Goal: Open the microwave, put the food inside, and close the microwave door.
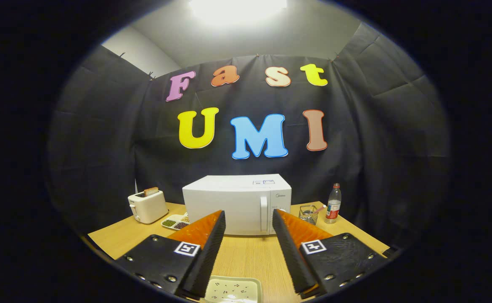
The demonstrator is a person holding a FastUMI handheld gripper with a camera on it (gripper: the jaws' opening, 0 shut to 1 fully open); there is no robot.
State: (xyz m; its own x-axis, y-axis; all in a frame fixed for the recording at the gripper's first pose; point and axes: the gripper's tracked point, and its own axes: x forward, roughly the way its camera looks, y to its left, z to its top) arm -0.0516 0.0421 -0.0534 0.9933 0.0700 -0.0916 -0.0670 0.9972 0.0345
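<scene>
One shut microwave (237, 204) beyond the spread, empty hand-held gripper (249, 222).

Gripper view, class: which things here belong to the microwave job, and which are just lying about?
Job: closed microwave; pale food tray lying between the jaws; gripper, open.
Lying about: toaster holding bread; compartment dish; wire basket; water bottle.

White microwave (237, 203); cream toaster (147, 206) (toast brown); orange-black gripper (248, 219).
</scene>
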